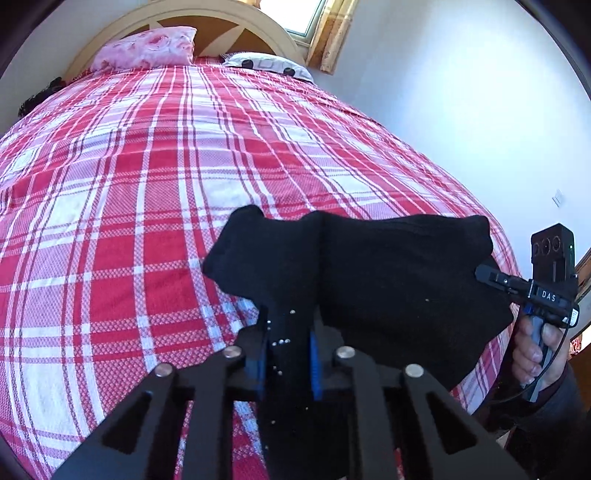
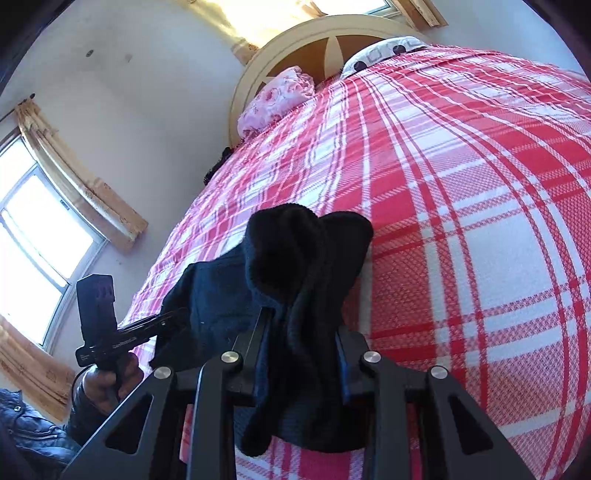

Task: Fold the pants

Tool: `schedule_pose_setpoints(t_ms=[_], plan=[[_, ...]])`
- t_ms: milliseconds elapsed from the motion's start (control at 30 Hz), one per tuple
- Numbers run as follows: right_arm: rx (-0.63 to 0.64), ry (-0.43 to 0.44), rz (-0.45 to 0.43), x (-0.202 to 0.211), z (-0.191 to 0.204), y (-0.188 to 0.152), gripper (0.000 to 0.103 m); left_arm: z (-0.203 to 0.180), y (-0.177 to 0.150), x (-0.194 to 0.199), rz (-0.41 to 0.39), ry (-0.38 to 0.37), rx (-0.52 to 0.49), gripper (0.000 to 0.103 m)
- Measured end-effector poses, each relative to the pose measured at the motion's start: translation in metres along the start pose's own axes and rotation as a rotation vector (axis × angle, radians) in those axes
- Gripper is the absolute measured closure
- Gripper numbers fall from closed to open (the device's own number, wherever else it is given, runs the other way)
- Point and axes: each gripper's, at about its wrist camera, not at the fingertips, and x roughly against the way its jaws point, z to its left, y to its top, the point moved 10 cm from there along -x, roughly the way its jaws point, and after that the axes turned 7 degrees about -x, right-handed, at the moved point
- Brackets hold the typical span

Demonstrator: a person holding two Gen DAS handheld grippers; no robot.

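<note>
The black pants (image 1: 388,273) hang bunched above the near end of the bed, stretched between both grippers. In the left wrist view my left gripper (image 1: 290,317) is shut on one end of the cloth, which rises as a dark fold past its tips. At the right of that view my right gripper (image 1: 484,275) bites the other edge, held by a hand (image 1: 532,347). In the right wrist view the pants (image 2: 306,251) are pinched thickly in my right gripper (image 2: 301,325) and drape below it. My left gripper (image 2: 173,317) grips the fabric at the left.
A red and white plaid cover (image 1: 166,192) spreads over the bed. A pink pillow (image 1: 147,48) and a white patterned pillow (image 1: 266,62) lie against the curved headboard (image 1: 229,22). White walls flank the bed, with a curtained window (image 2: 40,236) on one side.
</note>
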Motion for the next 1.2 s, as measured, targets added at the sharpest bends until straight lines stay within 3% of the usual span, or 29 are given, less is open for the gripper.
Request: schedule_pose_setpoints(t_ms=[300,567,1200], plan=[[0.037,-0.002,-0.025,0.008,0.02,0.008,0.075,-0.003,0.006,0.023,-0.05,0.059,-0.055,0.09],[0.081,0.01,-0.007,0.002,0.048,0.018,0.075,0.018,0.012,0.047,-0.106,0.113,-0.042,0.091],[0.26,0.108,0.101,-0.092,0.163,0.043,0.076,0.114,0.013,0.103,-0.19,0.303,0.051,0.091]])
